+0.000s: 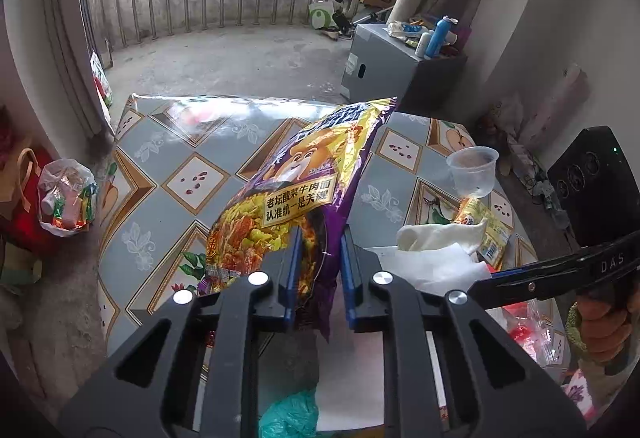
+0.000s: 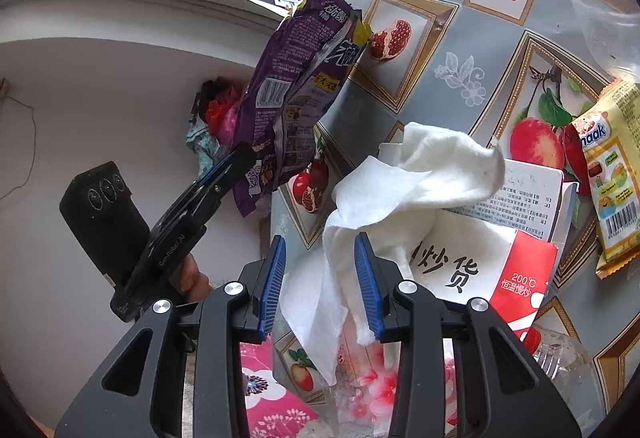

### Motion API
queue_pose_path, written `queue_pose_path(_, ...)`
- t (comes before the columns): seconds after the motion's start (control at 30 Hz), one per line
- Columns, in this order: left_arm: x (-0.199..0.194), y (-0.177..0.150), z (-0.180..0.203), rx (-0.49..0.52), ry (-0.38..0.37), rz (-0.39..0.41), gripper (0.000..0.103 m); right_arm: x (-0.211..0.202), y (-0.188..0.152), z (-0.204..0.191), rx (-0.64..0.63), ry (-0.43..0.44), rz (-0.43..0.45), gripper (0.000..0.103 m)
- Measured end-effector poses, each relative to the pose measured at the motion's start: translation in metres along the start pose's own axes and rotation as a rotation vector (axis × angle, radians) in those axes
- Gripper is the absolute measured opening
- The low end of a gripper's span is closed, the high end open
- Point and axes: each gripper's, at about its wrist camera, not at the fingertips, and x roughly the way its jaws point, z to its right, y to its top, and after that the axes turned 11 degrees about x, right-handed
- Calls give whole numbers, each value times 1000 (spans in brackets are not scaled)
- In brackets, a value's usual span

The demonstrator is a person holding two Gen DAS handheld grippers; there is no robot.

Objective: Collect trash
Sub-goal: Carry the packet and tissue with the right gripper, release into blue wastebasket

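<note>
Left wrist view: the left hand-held gripper [image 1: 318, 254] is clamped on the lower edge of a purple and yellow noodle packet [image 1: 304, 173], lifted above the patterned surface [image 1: 192, 173]. A clear plastic cup [image 1: 474, 169] stands to the right, beside crumpled white tissue [image 1: 432, 250].

Right wrist view: the right hand-held gripper [image 2: 320, 282] has its blue pads apart — released — with the tissue [image 2: 400, 181] draped loosely between them, over a red and white carton [image 2: 500, 270]. A yellow snack wrapper [image 2: 612, 173] lies at right.
</note>
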Motion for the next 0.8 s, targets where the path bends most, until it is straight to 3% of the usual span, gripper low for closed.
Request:
queue_pose_path(0.03, -1, -1, -1, 1, 5, 6, 13, 4, 1, -2, -4, -4, -7, 16)
queue_pose_path(0.1, -4, -2, -2, 7, 20, 21, 11, 7, -1, 1, -8, -2, -5, 5)
queue_pose_path(0.4, -47, 0, -18, -33, 89, 123, 6, -25, -12, -30, -125, 153, 102, 2)
queue_pose_path(0.57, -95, 3, -10, -44, 98, 203, 5, -77, -31, -44, -199, 235, 221, 2)
queue_pose_path(0.67, -124, 5, 7, -40, 63, 241, 5, -112, -50, -45, -223, 265, 302, 2)
queue_pose_path(0.8, -150, 9, 47, -26, -55, 265, 5, -165, -85, -24, -221, 290, 415, 2)
